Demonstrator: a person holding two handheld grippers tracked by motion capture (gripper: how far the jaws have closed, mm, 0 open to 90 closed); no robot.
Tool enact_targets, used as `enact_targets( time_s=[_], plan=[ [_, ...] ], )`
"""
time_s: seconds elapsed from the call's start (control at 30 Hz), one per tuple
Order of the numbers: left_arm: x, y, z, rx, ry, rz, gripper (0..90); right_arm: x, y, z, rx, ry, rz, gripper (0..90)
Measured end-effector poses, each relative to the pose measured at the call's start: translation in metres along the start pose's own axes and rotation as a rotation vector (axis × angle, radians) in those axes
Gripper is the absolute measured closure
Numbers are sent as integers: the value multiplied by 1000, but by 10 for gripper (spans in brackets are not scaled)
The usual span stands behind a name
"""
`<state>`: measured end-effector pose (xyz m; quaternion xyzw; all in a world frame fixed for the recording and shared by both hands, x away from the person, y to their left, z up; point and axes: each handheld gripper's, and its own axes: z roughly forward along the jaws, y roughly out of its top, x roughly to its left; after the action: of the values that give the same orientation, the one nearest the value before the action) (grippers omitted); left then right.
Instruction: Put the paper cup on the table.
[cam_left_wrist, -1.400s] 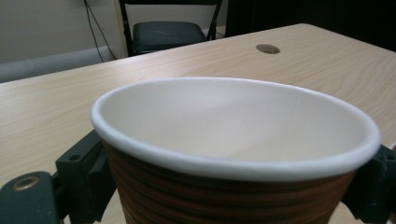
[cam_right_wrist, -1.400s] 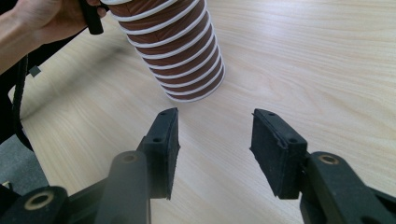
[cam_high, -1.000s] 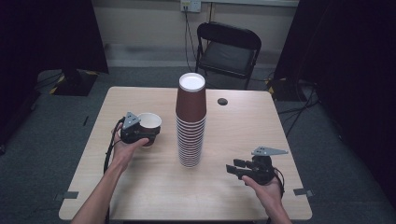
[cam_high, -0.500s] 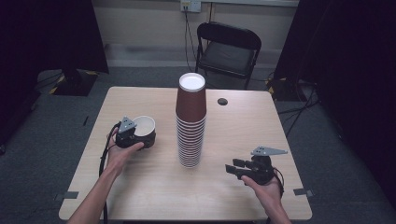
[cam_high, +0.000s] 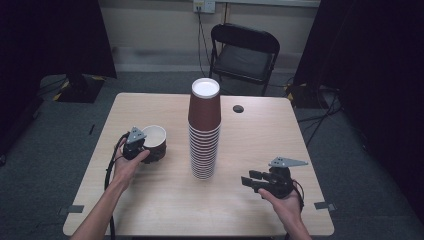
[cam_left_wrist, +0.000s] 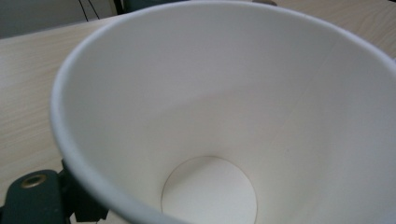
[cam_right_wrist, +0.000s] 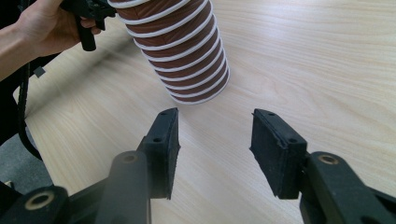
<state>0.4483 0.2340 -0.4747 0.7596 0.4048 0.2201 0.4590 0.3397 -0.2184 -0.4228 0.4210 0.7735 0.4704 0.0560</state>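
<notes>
A tall stack of brown paper cups (cam_high: 204, 130) stands upside down mid-table, its lowest cups also in the right gripper view (cam_right_wrist: 177, 56). Left of it, my left gripper (cam_high: 146, 148) holds a single brown cup (cam_high: 156, 140) with a white inside, mouth up and tilted. Its jaws have just been closing on the cup's wall. In the left gripper view the cup's white interior (cam_left_wrist: 224, 116) is very close, with one black jaw outside the rim at bottom left. My right gripper (cam_high: 248, 182) (cam_right_wrist: 215, 149) hovers open near the front right, pointing at the stack with nothing between its pads.
The wooden table (cam_high: 150, 200) has a small black round disc (cam_high: 238, 108) at the back right. A black folding chair (cam_high: 245, 55) stands behind the table. The left hand and its gripper (cam_right_wrist: 88, 9) show beyond the stack in the right gripper view.
The left gripper and its cup have shifted slightly left and toward the person, away from the stack. The right gripper has stayed where it was.
</notes>
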Motion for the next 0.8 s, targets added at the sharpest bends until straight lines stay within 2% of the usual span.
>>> enact_targets(
  time_s=[0.13, 0.17, 0.3, 0.33, 0.4, 0.47, 0.5, 0.53, 0.63, 0.8],
  plan=[
    [0, -1, 0, 9, -2, -8, 121, 0, 0, 0, -1, -1, 1, 521],
    [0, -1, -1, 18, 4, 11, 121, 0, 0, 0, 0, 0, 0, 521],
    [-1, -4, -1, 5, 11, -6, 123, 0, 0, -1, -2, 0, 0, 521],
    [0, -5, -1, 19, 10, 9, 130, -1, 0, -1, -1, -1, 3, 521],
    [0, -7, -1, 20, 12, -11, 138, 0, 0, 0, 0, 0, 2, 523],
    [-2, -6, -2, 26, 20, -5, 134, 0, -1, 0, 1, 3, -1, 524],
    [-3, -6, -2, 44, 19, 2, 135, 0, -1, 0, 1, 3, 0, 524],
    [-3, -7, -3, 49, 18, 18, 139, 0, -1, 0, 0, 3, 2, 524],
    [-2, -9, -5, 56, 12, 1, 146, 0, 0, -1, -3, 1, 0, 524],
    [-1, -10, -8, 84, 18, 22, 154, 0, 0, -3, -8, 2, 3, 525]
  ],
)
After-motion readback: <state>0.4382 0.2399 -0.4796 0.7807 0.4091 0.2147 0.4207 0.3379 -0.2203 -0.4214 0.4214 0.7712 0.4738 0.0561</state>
